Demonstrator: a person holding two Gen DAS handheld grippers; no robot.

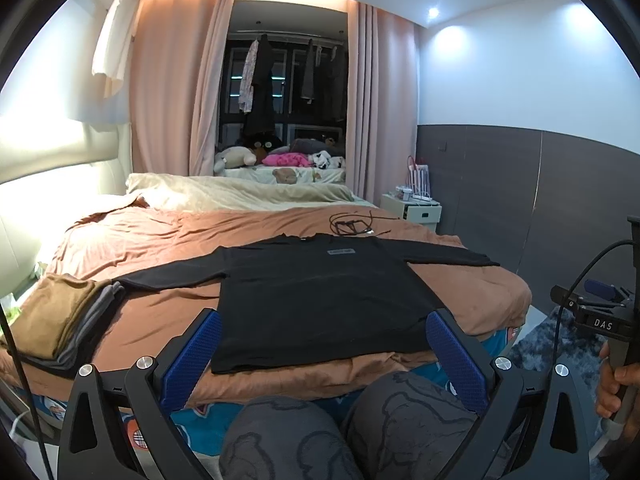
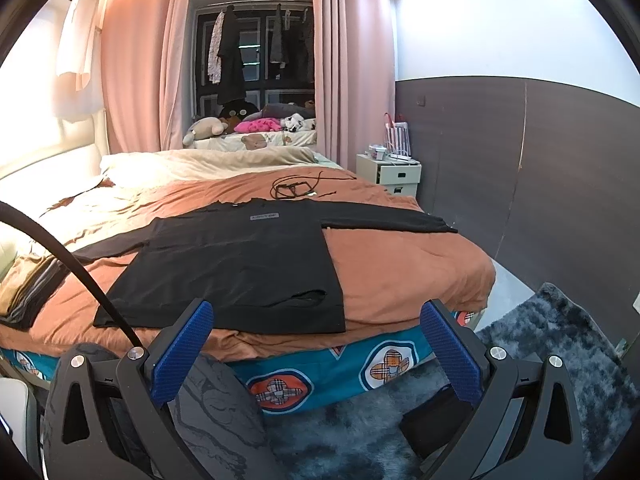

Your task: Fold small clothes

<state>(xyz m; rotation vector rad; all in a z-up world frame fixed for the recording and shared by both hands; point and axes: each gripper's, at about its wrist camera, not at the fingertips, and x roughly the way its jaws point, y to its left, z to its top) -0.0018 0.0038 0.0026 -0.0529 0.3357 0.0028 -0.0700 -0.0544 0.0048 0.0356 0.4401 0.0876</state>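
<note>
The left gripper (image 1: 324,332) is held short of the bed's near edge, tilted slightly downward, its two blue-padded fingers (image 1: 200,354) standing wide apart with nothing between them. Directly ahead of it lies the black long-sleeved shirt (image 1: 320,296), spread flat, front up, on the brown duvet (image 1: 160,312); the shirt's hem sits just beyond the fingertips, not touching them. Both sleeves are stretched outward, one to each side. A small grey label (image 1: 341,251) shows on the chest, toward the far end. Ahead and to the left of this gripper, a stack of folded clothes (image 1: 60,324) in tan and grey rests on the duvet, next to the left sleeve's end. Beyond the shirt's collar, a tangle of thin black cable (image 1: 352,224) lies on the duvet. Below the gripper, the person's knees (image 1: 348,432) in dark patterned trousers are visible. At the far right, a hand (image 1: 618,384) grips the handle of the other tool.

The right gripper (image 2: 316,332) is likewise fully spread and empty, hovering off the bed's near edge. The shirt (image 2: 240,272) lies ahead and to its left; the hem's right corner sits ahead between the fingers. Below, the teal patterned sheet (image 2: 360,368) covers the bed's side, and a dark shaggy rug (image 2: 540,340) lies lower right. A white bedside cabinet (image 2: 394,174) stands far ahead to the right.
</note>
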